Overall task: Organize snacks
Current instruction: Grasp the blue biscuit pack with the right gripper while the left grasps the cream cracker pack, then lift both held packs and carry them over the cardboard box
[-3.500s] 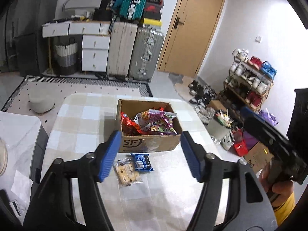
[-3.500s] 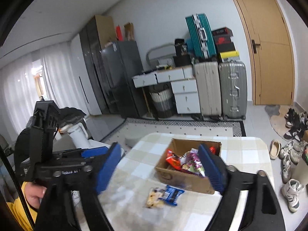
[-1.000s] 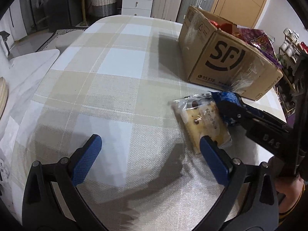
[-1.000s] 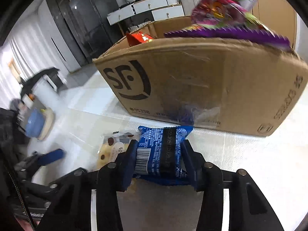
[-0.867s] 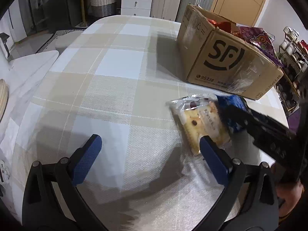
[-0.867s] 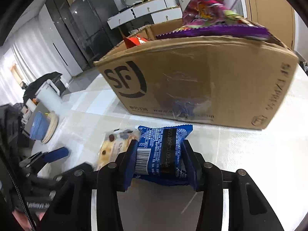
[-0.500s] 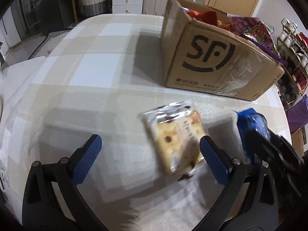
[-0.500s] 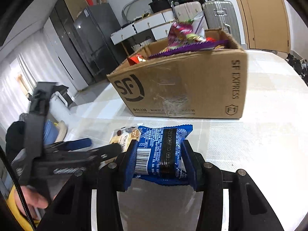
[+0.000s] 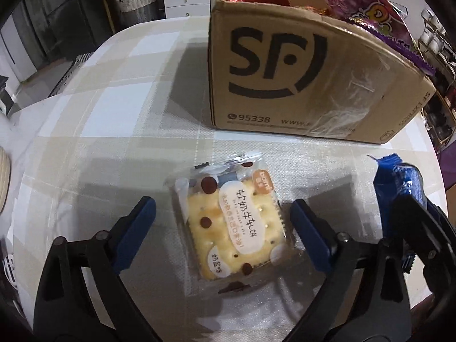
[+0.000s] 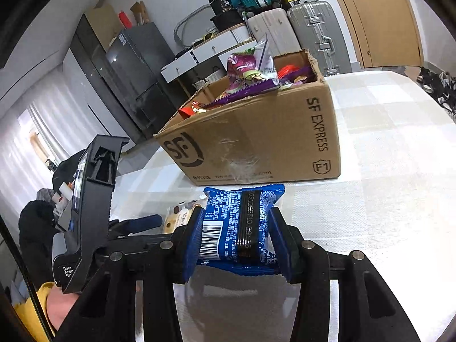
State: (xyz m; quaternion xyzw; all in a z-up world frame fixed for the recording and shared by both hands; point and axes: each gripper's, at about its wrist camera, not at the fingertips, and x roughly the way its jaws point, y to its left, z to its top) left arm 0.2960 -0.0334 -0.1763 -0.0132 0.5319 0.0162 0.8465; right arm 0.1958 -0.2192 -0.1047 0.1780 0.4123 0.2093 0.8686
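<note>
Desk (image 9: 119, 108): checked cloth, bare room left of the cardboard box (image 9: 299, 85), which is heaped with snack bags. Cracker pack (image 9: 232, 222) flat on desk in front of box, between left hand-held gripper (image 9: 222, 228) jaws, closing, pads not touching. Right hand-held gripper (image 10: 236, 239) pinching blue snack pack (image 10: 242, 222) near the desk's right edge.

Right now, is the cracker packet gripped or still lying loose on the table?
Loose. The cracker packet lies flat on the tablecloth between the left gripper's closing jaws; neither pad touches it yet.

wooden door (image 10: 379, 17), suitcases (image 10: 310, 25), dark fridge (image 10: 136, 65), white walls.
</note>
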